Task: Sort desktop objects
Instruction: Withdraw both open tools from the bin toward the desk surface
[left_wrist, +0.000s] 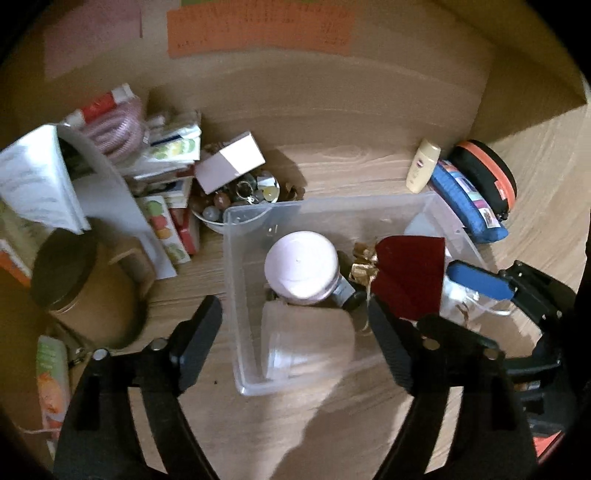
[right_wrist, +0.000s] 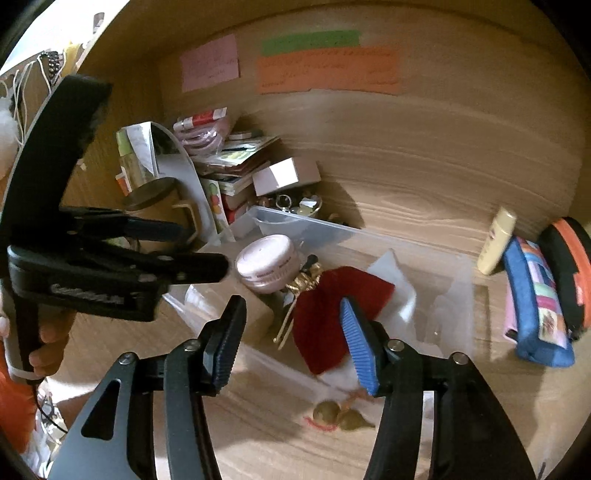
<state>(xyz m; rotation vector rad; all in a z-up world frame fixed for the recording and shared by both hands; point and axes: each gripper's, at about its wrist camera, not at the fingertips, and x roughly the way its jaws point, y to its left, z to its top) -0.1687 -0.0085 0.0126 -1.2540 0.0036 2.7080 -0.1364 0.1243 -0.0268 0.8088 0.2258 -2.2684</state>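
Observation:
A clear plastic bin (left_wrist: 236, 295) sits on the wooden desk. In it lie a pink-lidded jar (left_wrist: 301, 264), a beige cup (left_wrist: 306, 339) on its side, and a dark red cloth ornament (left_wrist: 410, 277) with gold trim. My left gripper (left_wrist: 295, 332) is open, its fingers straddling the bin's near left end above the cup. My right gripper (right_wrist: 291, 339) is open and empty, just over the bin's near edge with the red ornament (right_wrist: 332, 317) between its fingers. The jar (right_wrist: 266, 264) lies beyond. The right gripper's blue pad (left_wrist: 480, 280) shows in the left view.
A pile of boxes and papers (left_wrist: 166, 173), a bowl of trinkets (left_wrist: 240, 199) and a lidded brown mug (left_wrist: 85, 291) stand left. A cream bottle (left_wrist: 423, 166), blue pouch (left_wrist: 469, 199) and black-orange case (left_wrist: 487, 177) lie right. Two gold bells (right_wrist: 340, 415) lie near the front.

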